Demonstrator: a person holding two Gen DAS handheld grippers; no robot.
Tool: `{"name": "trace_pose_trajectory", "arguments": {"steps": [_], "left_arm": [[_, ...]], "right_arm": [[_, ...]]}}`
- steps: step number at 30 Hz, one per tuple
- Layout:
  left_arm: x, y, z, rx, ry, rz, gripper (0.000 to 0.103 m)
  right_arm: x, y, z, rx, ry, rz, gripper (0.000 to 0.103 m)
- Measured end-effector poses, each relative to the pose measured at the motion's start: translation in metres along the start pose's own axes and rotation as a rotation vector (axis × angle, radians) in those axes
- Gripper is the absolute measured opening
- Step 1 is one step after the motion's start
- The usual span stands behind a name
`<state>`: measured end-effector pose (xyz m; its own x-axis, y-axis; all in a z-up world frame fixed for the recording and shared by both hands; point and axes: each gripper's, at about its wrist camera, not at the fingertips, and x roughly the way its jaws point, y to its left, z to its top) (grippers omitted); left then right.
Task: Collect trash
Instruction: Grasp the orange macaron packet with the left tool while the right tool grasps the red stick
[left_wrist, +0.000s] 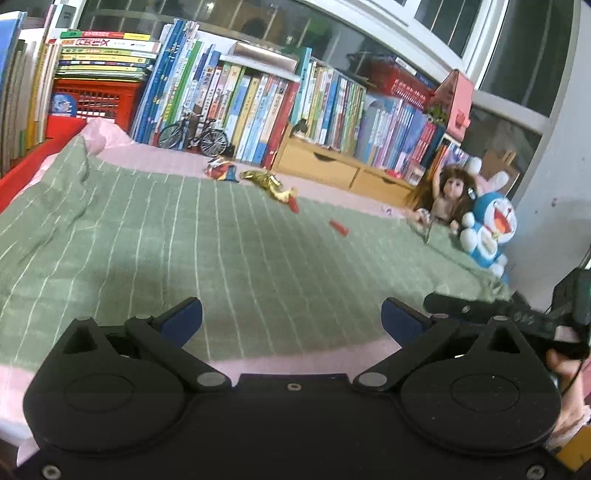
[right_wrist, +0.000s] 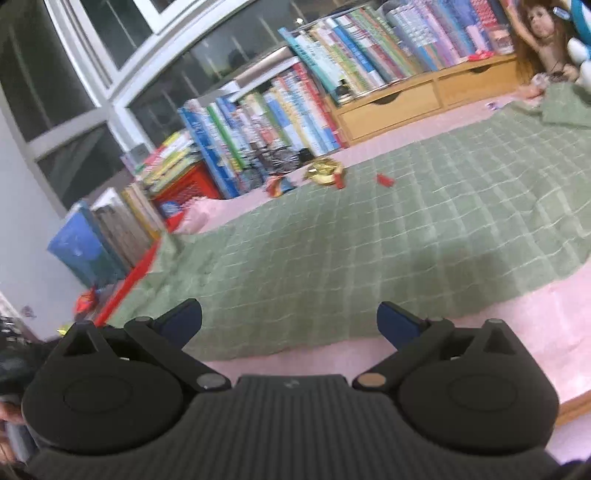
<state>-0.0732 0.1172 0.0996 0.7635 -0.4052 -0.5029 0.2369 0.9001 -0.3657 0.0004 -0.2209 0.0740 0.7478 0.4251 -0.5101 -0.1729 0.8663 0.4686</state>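
Green checked bedding (left_wrist: 221, 240) over a pink sheet carries the trash at its far edge, below the row of books: a gold wrapper (left_wrist: 264, 180) at about 12 o'clock in the left view, a crumpled colourful wrapper (left_wrist: 220, 171) just beside it at 11, and two red scraps (left_wrist: 339, 228) toward 1. Both your left gripper (left_wrist: 291, 317) and right gripper (right_wrist: 290, 319) have their fingers spread wide and empty, well short of it. Reach forward low, straddle one wrapper squarely, and avoid pinching the cloth.
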Motion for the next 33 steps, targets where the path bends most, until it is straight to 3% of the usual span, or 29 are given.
{"name": "trace_pose_trajectory", "arguments": {"steps": [6,13,18,23,24,26,28,30,33], "left_arm": [[0.024,0.006,0.030,0.029,-0.032,-0.006,0.103],[0.060,0.007,0.065,0.117,-0.079,0.083,0.103],[0.093,0.018,0.093,0.137,-0.055,0.102,0.103],[0.125,0.028,0.117,0.158,-0.047,0.102,0.103],[0.131,0.029,0.120,0.159,-0.046,0.102,0.103],[0.143,0.032,0.125,0.162,-0.044,0.100,0.103],[0.154,0.033,0.127,0.162,-0.035,0.094,0.103],[0.166,0.035,0.125,0.159,-0.020,0.087,0.103],[0.181,0.038,0.122,0.153,0.012,0.085,0.103]], "right_arm": [[0.011,-0.006,0.020,-0.062,-0.032,-0.051,0.103],[0.037,-0.008,0.045,-0.205,-0.135,-0.144,0.103],[0.069,-0.014,0.069,-0.271,-0.113,-0.201,0.103],[0.102,-0.025,0.092,-0.295,-0.059,-0.169,0.103],[0.109,-0.028,0.095,-0.293,-0.049,-0.168,0.098],[0.127,-0.034,0.099,-0.292,-0.004,-0.169,0.076],[0.144,-0.039,0.101,-0.294,0.047,-0.146,0.043],[0.160,-0.041,0.101,-0.299,0.094,-0.115,0.021],[0.181,-0.045,0.100,-0.315,0.118,-0.128,0.019]]}}
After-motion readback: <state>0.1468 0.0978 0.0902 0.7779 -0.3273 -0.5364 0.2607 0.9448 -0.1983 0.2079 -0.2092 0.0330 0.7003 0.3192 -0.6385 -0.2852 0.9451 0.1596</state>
